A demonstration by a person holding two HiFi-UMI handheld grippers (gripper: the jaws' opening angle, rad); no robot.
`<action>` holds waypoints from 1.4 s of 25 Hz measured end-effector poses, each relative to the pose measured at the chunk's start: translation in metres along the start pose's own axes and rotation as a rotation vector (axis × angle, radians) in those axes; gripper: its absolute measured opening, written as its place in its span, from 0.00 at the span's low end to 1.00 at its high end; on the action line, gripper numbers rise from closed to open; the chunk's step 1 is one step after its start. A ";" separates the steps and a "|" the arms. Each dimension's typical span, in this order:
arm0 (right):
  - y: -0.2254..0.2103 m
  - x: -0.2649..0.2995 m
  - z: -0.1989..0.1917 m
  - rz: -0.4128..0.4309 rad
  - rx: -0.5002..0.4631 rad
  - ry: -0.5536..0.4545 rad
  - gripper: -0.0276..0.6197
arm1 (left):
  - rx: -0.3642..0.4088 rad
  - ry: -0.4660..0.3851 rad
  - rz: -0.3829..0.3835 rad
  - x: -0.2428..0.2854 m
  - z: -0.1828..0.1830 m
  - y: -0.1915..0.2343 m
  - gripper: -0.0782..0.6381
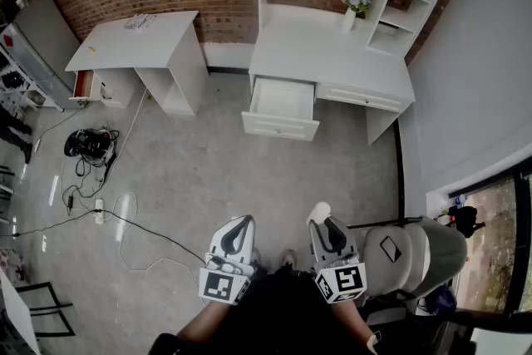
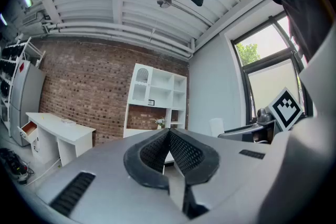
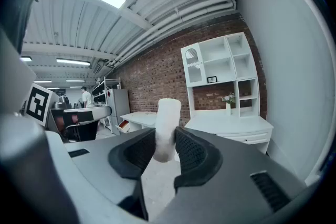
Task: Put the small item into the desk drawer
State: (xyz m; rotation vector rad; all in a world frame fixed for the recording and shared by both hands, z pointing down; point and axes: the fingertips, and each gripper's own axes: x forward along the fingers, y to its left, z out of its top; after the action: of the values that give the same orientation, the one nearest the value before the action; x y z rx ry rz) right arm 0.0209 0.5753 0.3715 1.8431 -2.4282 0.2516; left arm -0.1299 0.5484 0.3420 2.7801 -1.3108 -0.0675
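The right claw [image 3: 165, 130] is clamped on the small white item [image 3: 169, 112], which stands upright between its pads and sticks out above them. The left claw [image 2: 169, 132] is closed, tips touching, with nothing in it. Both hang low over the floor [image 1: 208, 179], well apart from the white counter [image 1: 332, 62], which has 1 drawer [image 1: 283, 106] pulled open

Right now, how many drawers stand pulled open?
2: a white drawer at the left of the white shelved desk, and a small red drawer at the left end of the plain white desk. More may be hidden.
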 end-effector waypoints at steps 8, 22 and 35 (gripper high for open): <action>-0.005 -0.001 0.000 -0.005 0.001 -0.006 0.25 | 0.012 -0.004 -0.008 0.002 -0.002 -0.003 0.14; -0.025 -0.006 -0.002 0.006 0.020 -0.003 0.25 | 0.007 -0.003 -0.018 0.019 -0.005 -0.024 0.14; -0.071 -0.013 -0.013 0.064 0.035 0.001 0.25 | -0.014 0.032 0.024 0.046 -0.016 -0.061 0.14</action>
State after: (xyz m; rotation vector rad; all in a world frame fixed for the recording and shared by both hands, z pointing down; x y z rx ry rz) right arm 0.0920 0.5713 0.3878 1.7802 -2.5005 0.3017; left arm -0.0525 0.5519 0.3527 2.7418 -1.3305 -0.0297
